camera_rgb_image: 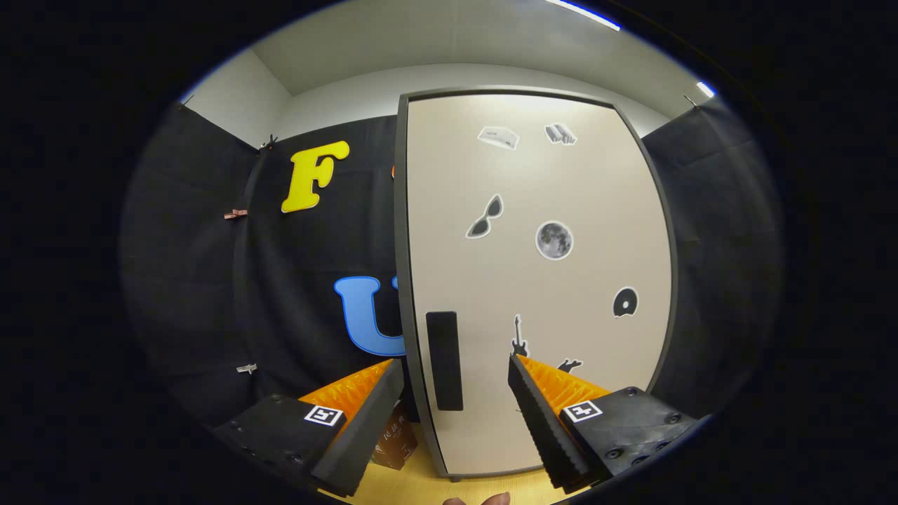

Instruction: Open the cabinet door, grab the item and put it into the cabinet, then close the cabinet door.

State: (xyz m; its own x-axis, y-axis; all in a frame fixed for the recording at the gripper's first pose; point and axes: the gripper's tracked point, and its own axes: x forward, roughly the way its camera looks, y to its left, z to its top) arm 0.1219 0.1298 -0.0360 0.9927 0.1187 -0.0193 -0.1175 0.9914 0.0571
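Gripper (456, 382) spread wide, holding nothing, both fingers at frame bottom. Cabinet door (540, 280) shut, fills center-right of frame, beige with dark rim. Black vertical handle (444, 360) at door's lower left, sits between the fingertips, just beyond them. Brown box (394, 442) on wooden tabletop (414, 487), lower left, partly hidden behind left finger (365, 421). Stickers scattered on door.

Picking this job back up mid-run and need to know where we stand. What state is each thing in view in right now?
Beige cabinet door with dark frame and stickers: closed.
Black rectangular door handle: untouched, ahead between the jaws.
Gripper with orange and black jaws: open, holding nothing.
Small brown box: on the wooden table, beside the cabinet, behind the left jaw.
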